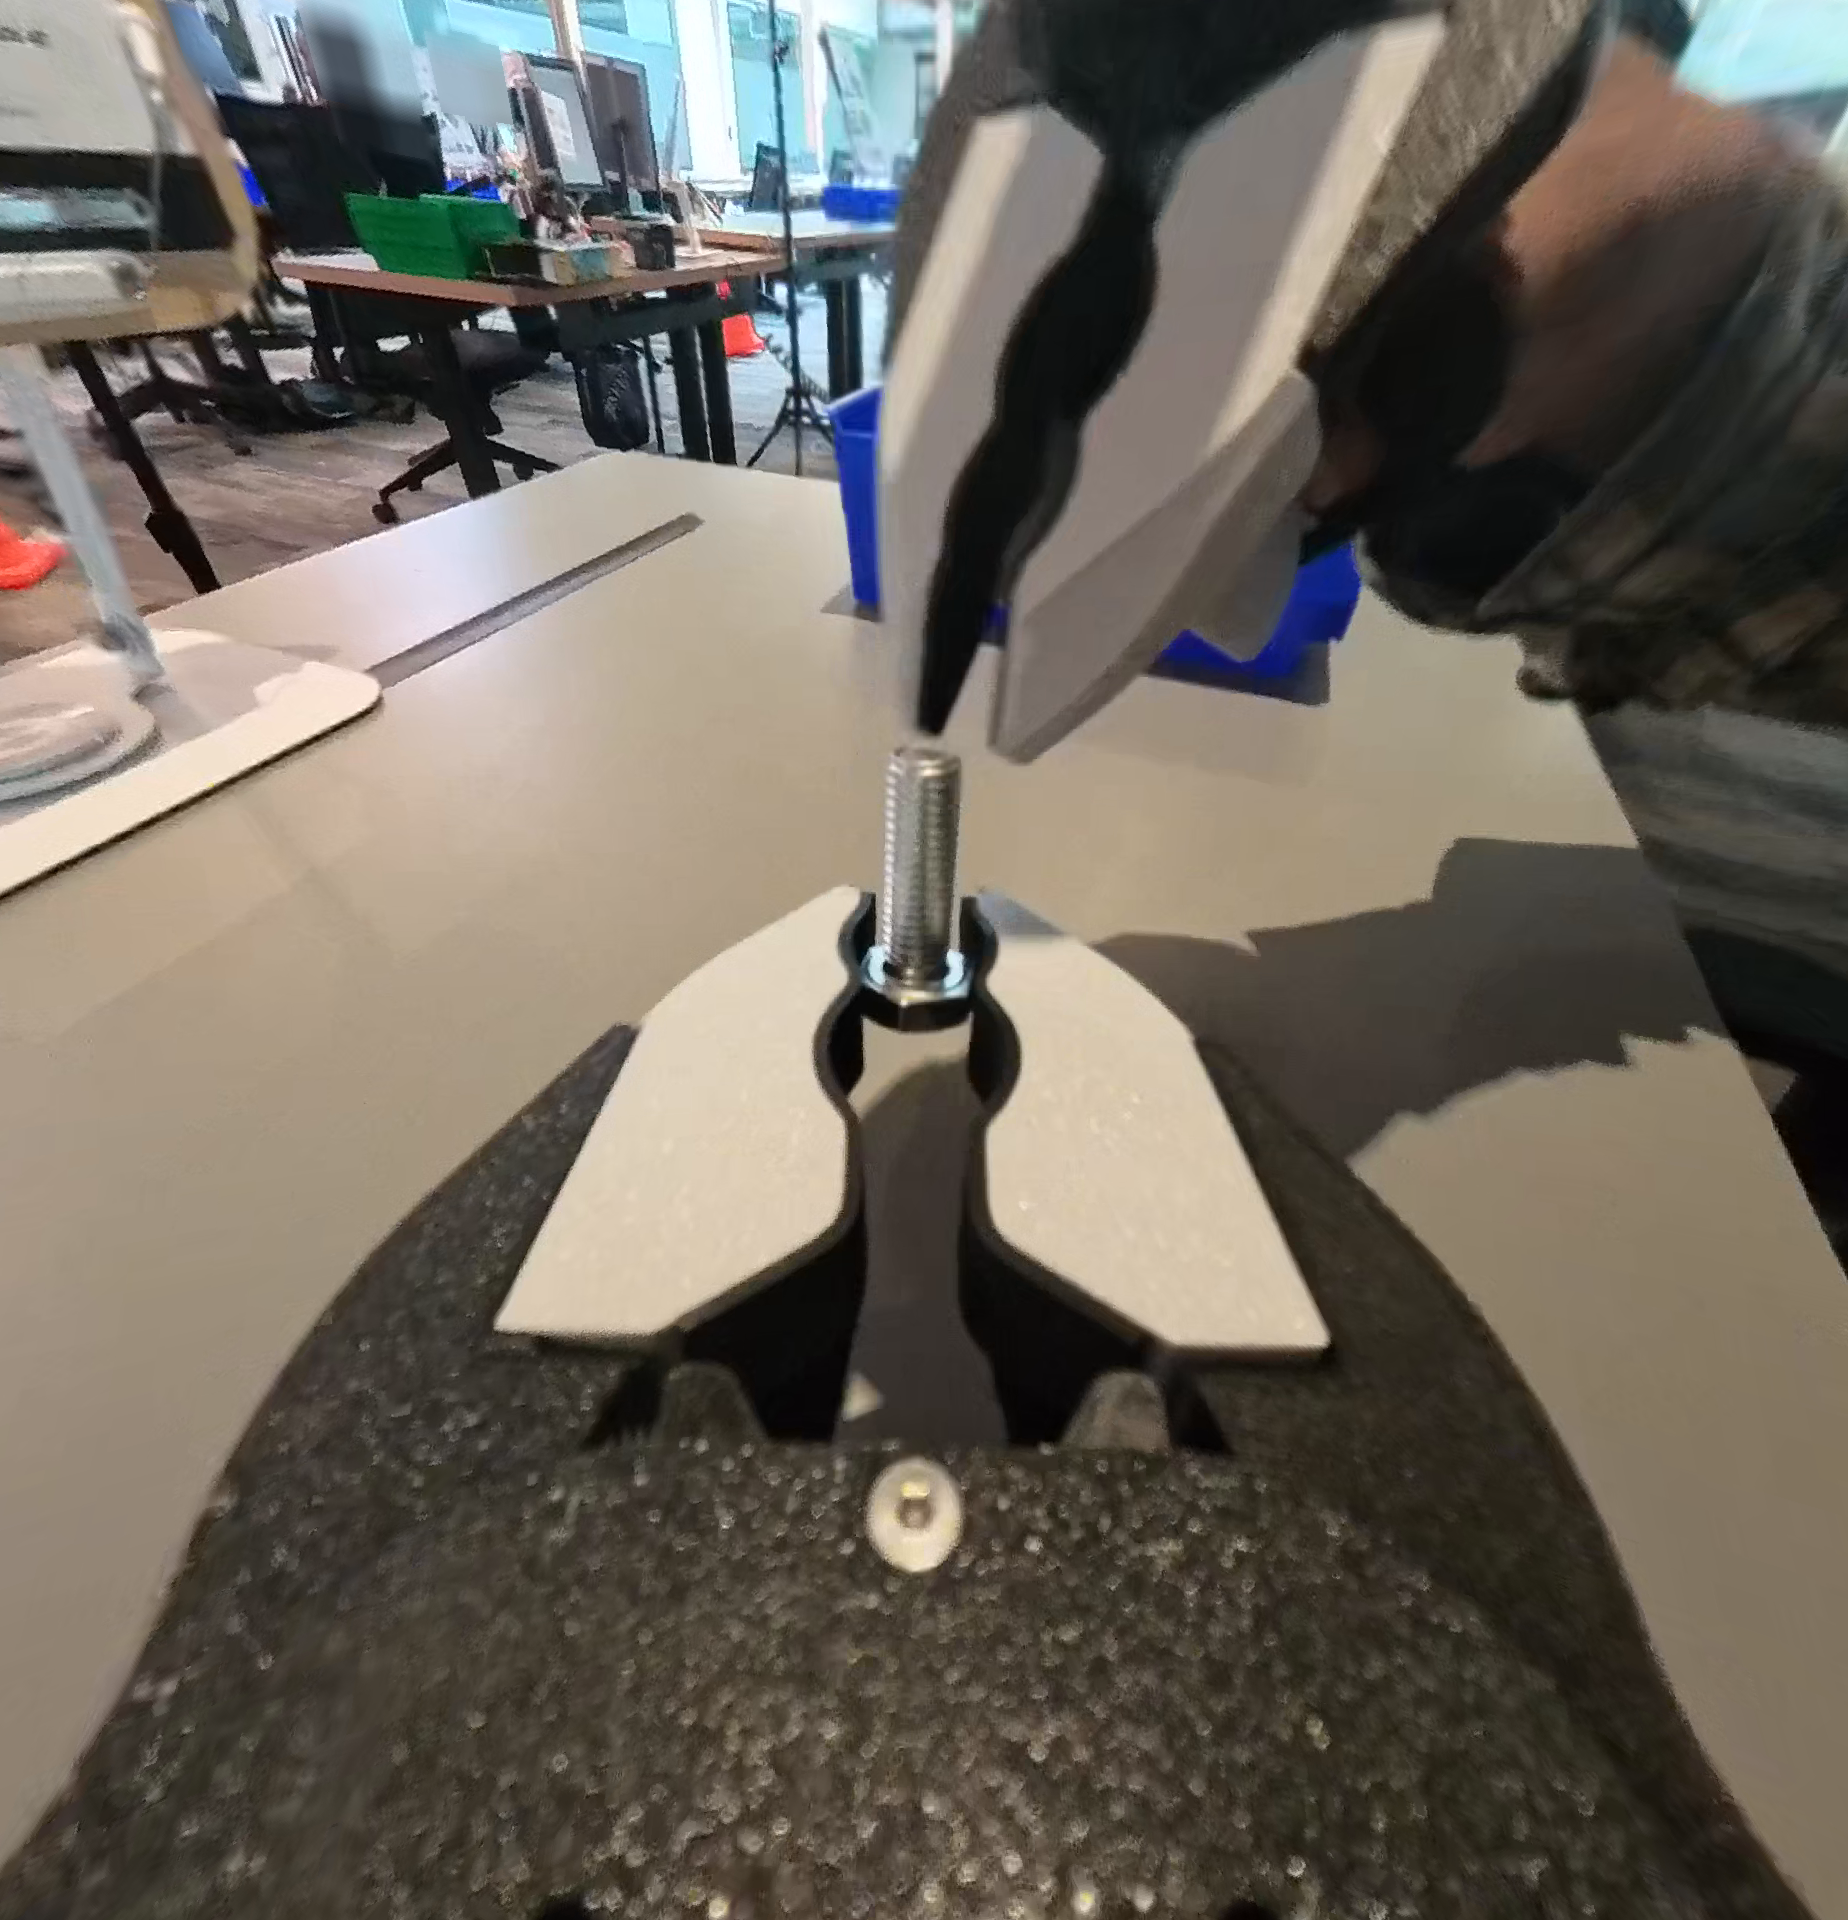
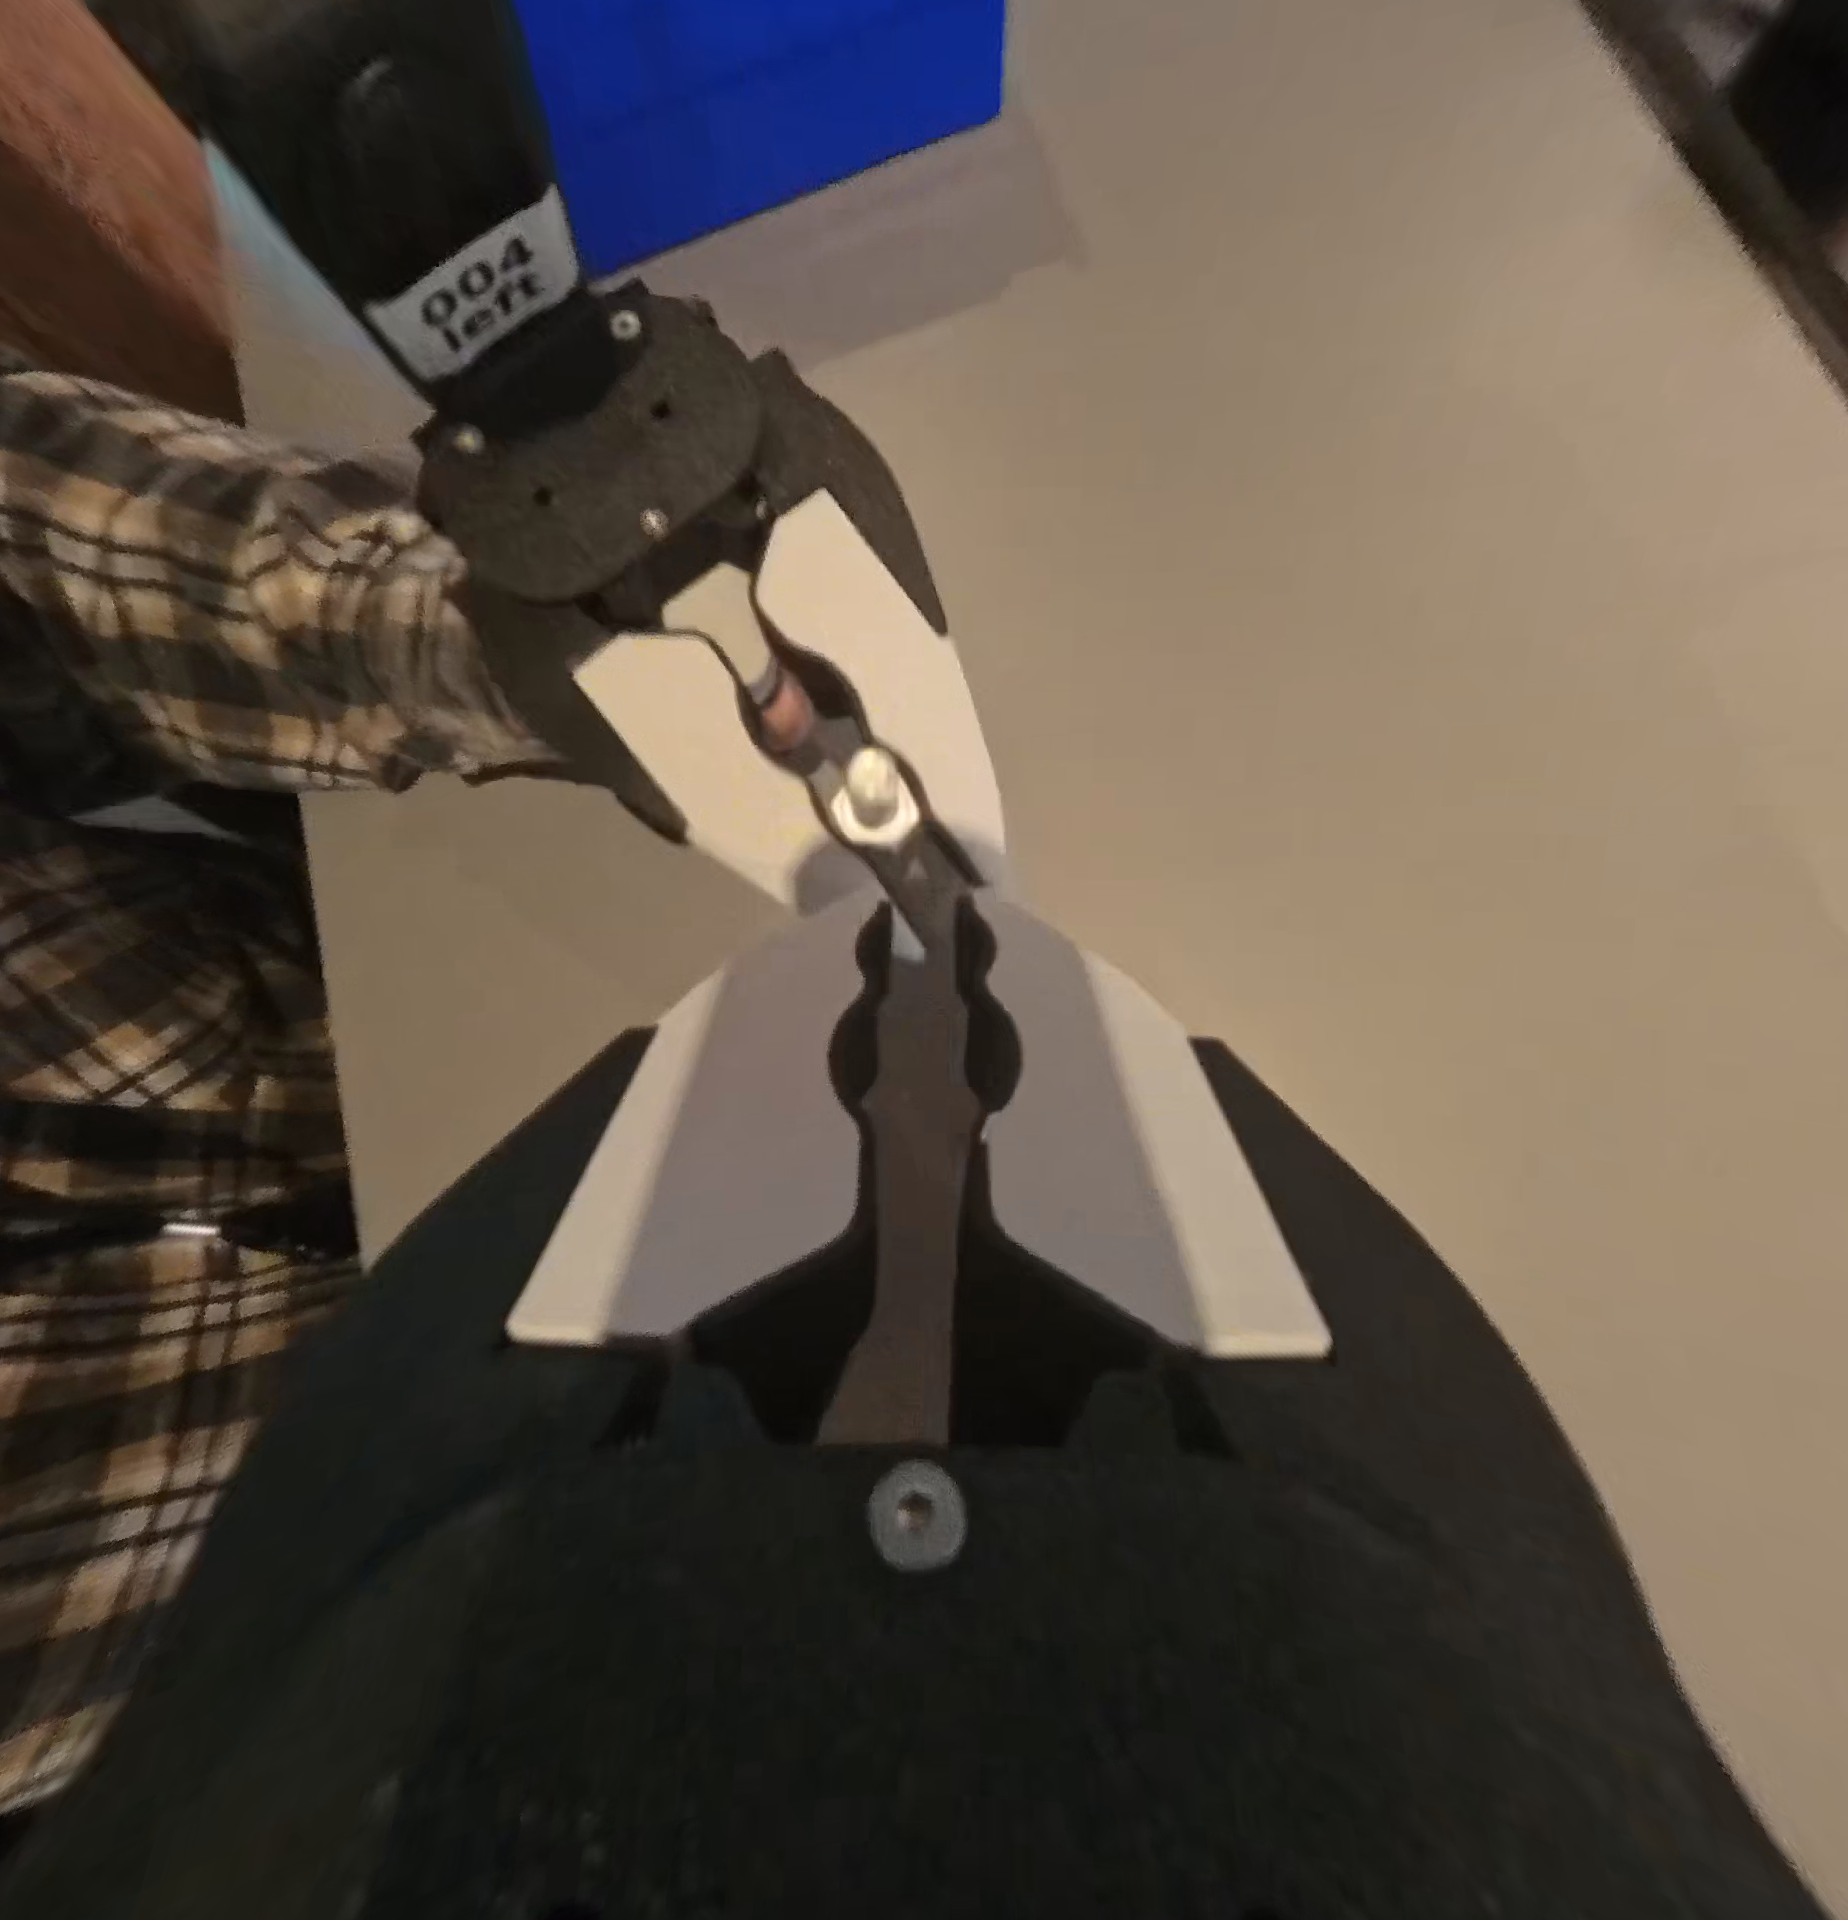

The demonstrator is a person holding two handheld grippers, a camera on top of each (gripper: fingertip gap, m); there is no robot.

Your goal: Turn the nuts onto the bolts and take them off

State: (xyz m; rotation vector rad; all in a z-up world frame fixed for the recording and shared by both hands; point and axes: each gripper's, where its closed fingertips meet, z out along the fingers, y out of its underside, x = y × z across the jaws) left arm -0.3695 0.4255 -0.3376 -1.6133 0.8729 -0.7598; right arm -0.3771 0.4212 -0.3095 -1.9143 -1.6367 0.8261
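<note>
Holding the bolt (image 1: 920, 862) by its head, your left gripper (image 1: 915, 961) had its two fingers squeezed in tight, with only a thin gap left for the bolt. The bolt stood straight up, its shiny threads pointing at the ceiling. A silver nut (image 1: 912, 971) sat low on the bolt, right down by the fingertips, and you could only see its top edge because the black finger tips hid the rest. The bolt's head was tucked between the fingers and hard to make out.

Your right gripper (image 1: 967, 727) hung just above the bolt's top, pointing down at it. Its fingers were nearly together, and nothing was between them. It looked smeared in the left wrist view, so I could not tell if its tip touched the bolt or stayed a tiny bit above.

In the right wrist view you looked down on the bolt (image 2: 870, 774) from the top, so it was just a small round spot with the nut (image 2: 876, 821) around it. That whole picture was fuzzy. The left gripper (image 2: 899, 831) came in from the upper left, and your plaid sleeve (image 2: 172, 644) ran off the left edge.

A blue bin (image 1: 1263, 644) sat on the grey table (image 1: 484, 935) behind the right gripper, mostly hidden by it. Only a corner and one side showed.
</note>
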